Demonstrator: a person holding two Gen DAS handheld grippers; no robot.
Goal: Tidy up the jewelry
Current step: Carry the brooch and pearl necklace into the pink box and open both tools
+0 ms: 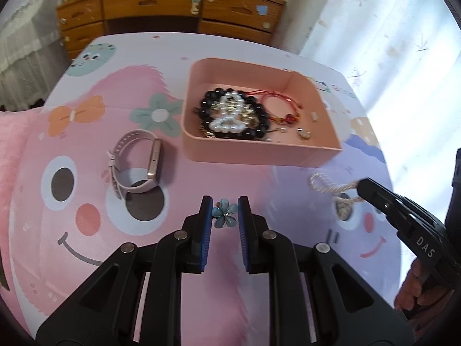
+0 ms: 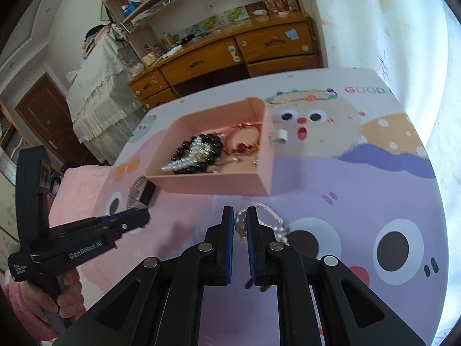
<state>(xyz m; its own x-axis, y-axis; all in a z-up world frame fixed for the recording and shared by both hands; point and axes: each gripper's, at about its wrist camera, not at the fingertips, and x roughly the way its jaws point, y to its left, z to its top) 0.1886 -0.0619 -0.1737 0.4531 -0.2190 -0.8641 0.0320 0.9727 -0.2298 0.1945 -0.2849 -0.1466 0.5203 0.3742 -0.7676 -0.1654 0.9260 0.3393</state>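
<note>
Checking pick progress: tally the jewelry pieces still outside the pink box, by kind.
Watch: 1, pink watch lying on the table
Flower piece: 1, blue flower between the left gripper fingers
Cord pendant: 1, cream cord pendant at the right gripper
Total outside the pink box: 3
</note>
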